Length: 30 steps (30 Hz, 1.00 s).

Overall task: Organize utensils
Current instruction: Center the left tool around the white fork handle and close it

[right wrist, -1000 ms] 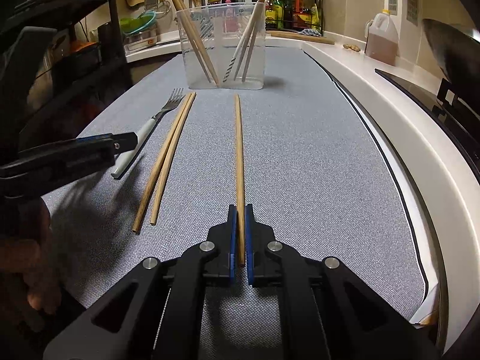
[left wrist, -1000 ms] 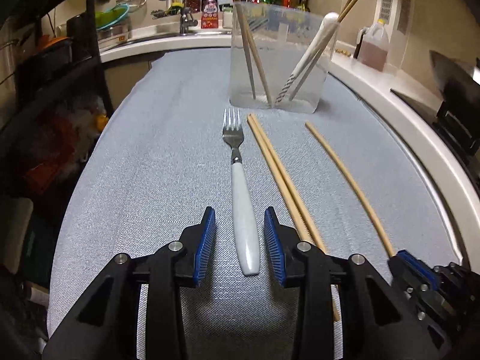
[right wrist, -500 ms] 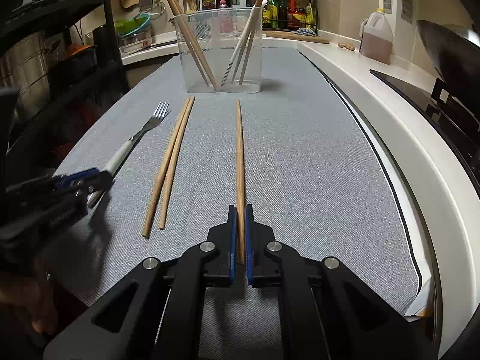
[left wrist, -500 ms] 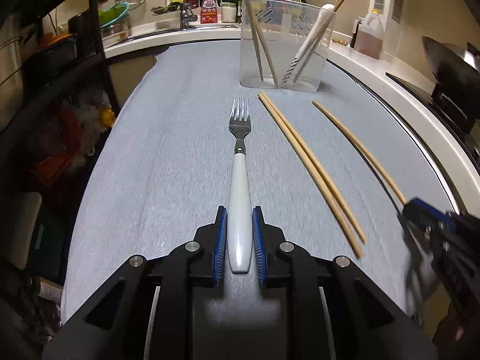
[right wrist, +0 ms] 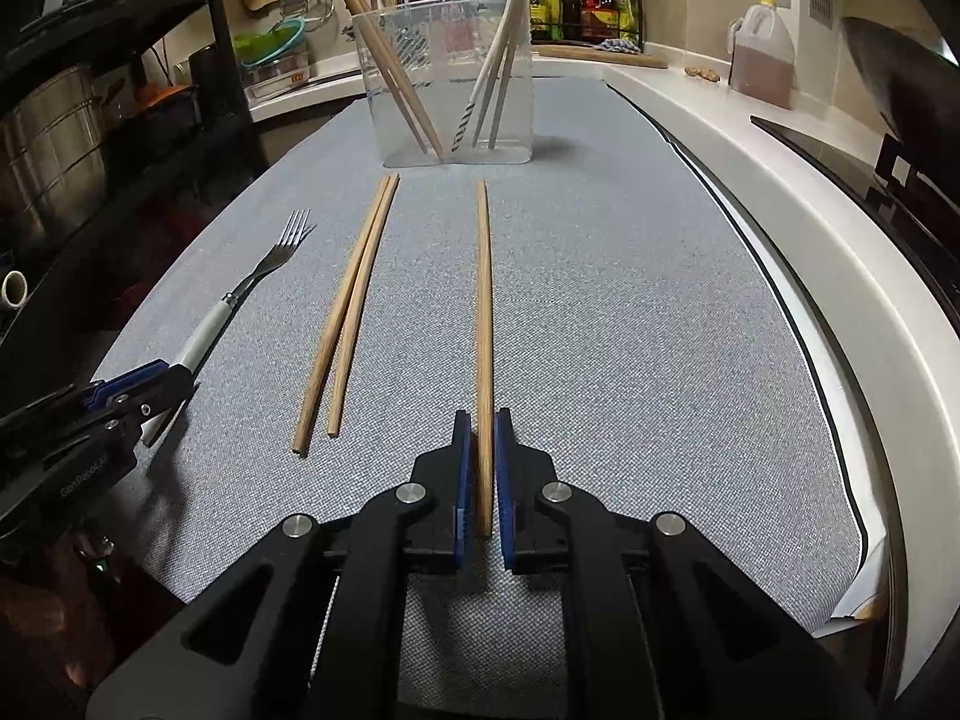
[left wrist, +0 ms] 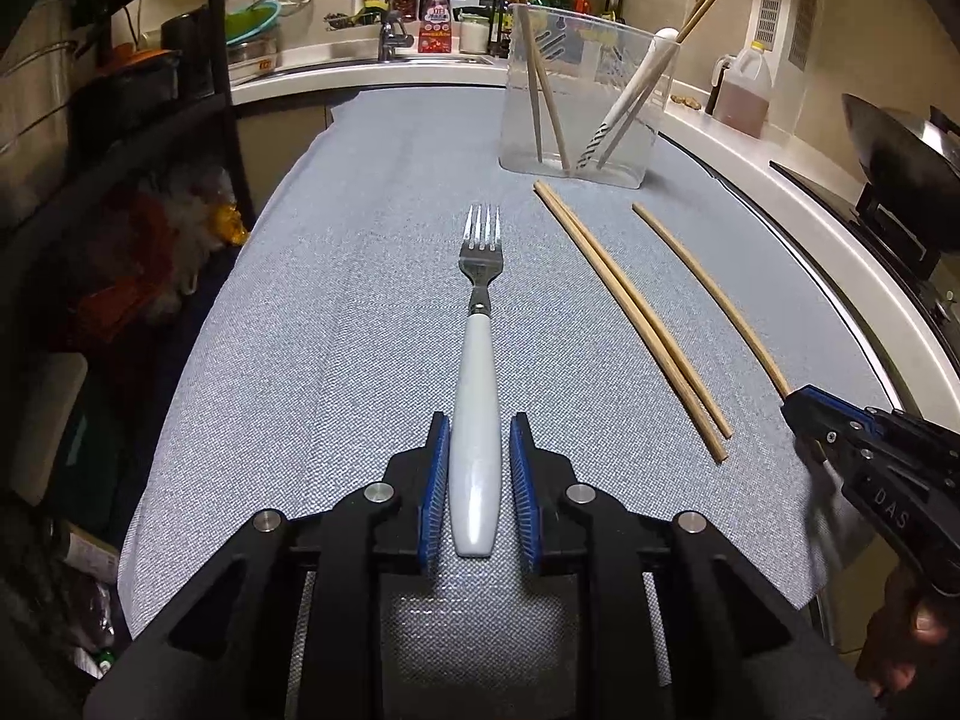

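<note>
A white-handled fork (left wrist: pixel 477 360) lies on the grey mat, tines pointing away. My left gripper (left wrist: pixel 478 429) is shut on the fork's handle, blue pads on both sides. The fork also shows in the right wrist view (right wrist: pixel 240 294). My right gripper (right wrist: pixel 482 423) is shut on the near end of a single wooden chopstick (right wrist: pixel 483 300), which lies along the mat. A pair of chopsticks (right wrist: pixel 351 306) lies between fork and single chopstick. A clear plastic holder (right wrist: pixel 444 78) at the far end holds several chopsticks and a white utensil.
The grey mat (left wrist: pixel 360 300) covers a counter; its left edge drops off beside dark shelves (left wrist: pixel 108 120). A white counter rim (right wrist: pixel 810 228) and a stove with a wok (left wrist: pixel 900 144) run along the right. A sink (left wrist: pixel 384 54) and bottles stand behind the holder.
My left gripper moved over the fork's handle and closed on it. The right gripper has stayed shut on the single chopstick, drawn back slightly.
</note>
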Each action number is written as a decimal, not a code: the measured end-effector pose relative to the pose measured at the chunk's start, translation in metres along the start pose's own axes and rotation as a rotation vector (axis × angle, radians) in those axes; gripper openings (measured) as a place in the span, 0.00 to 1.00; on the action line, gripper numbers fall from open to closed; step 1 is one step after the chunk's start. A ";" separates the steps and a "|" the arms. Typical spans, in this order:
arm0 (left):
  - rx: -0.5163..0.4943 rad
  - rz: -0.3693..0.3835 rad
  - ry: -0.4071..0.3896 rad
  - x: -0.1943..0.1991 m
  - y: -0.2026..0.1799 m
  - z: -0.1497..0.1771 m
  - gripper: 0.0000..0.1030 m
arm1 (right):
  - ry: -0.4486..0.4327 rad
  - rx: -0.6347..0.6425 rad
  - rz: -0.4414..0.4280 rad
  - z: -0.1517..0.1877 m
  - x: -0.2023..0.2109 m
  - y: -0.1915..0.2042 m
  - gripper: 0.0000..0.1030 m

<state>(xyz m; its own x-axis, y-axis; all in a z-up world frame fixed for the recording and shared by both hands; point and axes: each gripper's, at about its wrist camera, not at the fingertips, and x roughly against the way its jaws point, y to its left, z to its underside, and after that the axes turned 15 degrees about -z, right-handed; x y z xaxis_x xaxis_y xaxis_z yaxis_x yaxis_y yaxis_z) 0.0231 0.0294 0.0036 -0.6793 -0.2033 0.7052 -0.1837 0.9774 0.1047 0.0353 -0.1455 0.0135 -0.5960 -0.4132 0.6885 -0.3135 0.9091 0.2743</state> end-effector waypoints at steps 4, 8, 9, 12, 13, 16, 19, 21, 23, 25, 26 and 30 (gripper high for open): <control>-0.011 -0.012 -0.015 0.001 -0.003 0.001 0.24 | -0.009 0.007 0.006 0.000 0.000 0.000 0.09; -0.013 -0.016 -0.020 0.001 -0.003 0.001 0.24 | -0.013 0.013 0.014 0.001 0.000 0.002 0.07; -0.012 -0.016 -0.020 0.001 -0.003 0.001 0.24 | -0.012 0.014 0.016 0.001 0.000 0.002 0.07; -0.010 -0.018 -0.021 0.001 -0.002 0.001 0.24 | -0.011 0.022 0.020 0.001 0.000 0.004 0.05; -0.010 -0.019 -0.022 0.001 -0.002 0.001 0.24 | -0.011 0.021 0.020 0.001 0.000 0.004 0.05; -0.013 -0.021 -0.022 0.001 -0.002 0.001 0.21 | -0.011 0.015 0.016 0.001 0.001 0.004 0.05; -0.016 -0.015 -0.023 0.002 -0.002 0.000 0.17 | -0.010 0.017 0.013 0.002 0.002 0.005 0.05; -0.020 -0.009 -0.027 0.003 -0.003 0.001 0.17 | -0.008 0.017 0.008 0.003 0.001 0.006 0.05; -0.023 -0.003 -0.028 0.003 -0.004 0.001 0.17 | -0.007 0.017 0.005 0.003 0.001 0.007 0.05; -0.026 0.000 -0.023 0.002 -0.004 0.001 0.17 | -0.005 0.014 0.004 0.002 0.001 0.006 0.06; -0.027 -0.001 -0.024 0.002 -0.004 0.001 0.17 | -0.003 0.014 0.003 0.002 0.001 0.006 0.06; -0.024 -0.002 -0.026 0.002 -0.004 0.002 0.17 | -0.005 0.016 0.003 0.002 0.001 0.007 0.06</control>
<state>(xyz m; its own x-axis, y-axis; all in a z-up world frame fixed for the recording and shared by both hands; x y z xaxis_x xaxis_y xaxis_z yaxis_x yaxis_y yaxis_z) 0.0215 0.0247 0.0034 -0.6970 -0.2065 0.6867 -0.1683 0.9780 0.1232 0.0313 -0.1398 0.0148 -0.6007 -0.4109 0.6858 -0.3236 0.9094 0.2614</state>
